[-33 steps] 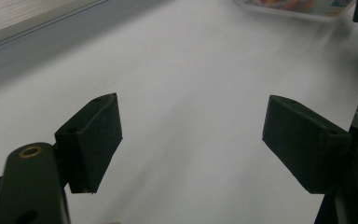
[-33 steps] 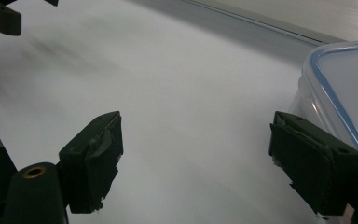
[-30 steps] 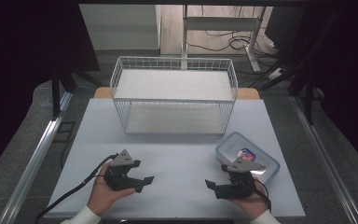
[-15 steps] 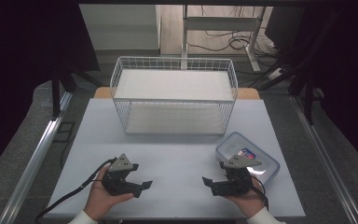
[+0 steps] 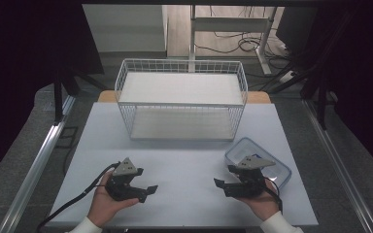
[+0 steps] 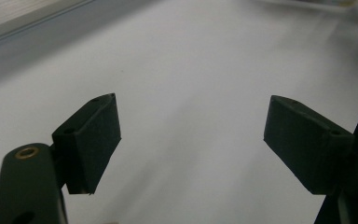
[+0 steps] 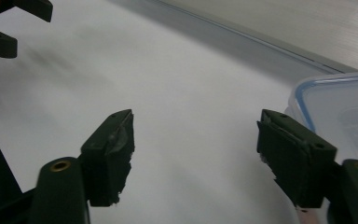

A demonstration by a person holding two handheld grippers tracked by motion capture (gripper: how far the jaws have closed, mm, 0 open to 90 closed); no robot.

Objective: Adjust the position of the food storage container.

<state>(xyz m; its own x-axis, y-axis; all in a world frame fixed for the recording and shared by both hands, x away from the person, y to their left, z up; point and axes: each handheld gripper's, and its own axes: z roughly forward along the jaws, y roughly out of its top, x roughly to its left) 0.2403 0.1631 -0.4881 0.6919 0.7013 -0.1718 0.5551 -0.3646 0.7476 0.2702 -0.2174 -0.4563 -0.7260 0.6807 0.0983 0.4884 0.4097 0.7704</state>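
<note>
My left gripper [image 5: 144,182] rests low over the white table [image 5: 184,160] at the front left, held in a hand, jaws pointing right. It stands open [image 6: 191,107] with only bare tabletop between the jaws. My right gripper [image 5: 223,177] sits at the front right with its jaws pointing left. Its jaws [image 7: 196,121] have just been closing a little, are still wide apart, and nothing lies between them. A clear plastic container with a blue rim [image 5: 264,162] lies just behind the right gripper and appears beside its right jaw [image 7: 335,107].
A white wire basket [image 5: 182,99] stands at the back middle of the table. The left gripper's jaws [image 7: 9,23] appear far off in the right gripper view. Metal rails run along both sides of the table. A black cable [image 5: 73,204] trails from the left gripper.
Both hands have stayed almost in place. The right gripper's grey plate now covers the colourful thing that showed inside the container before.
</note>
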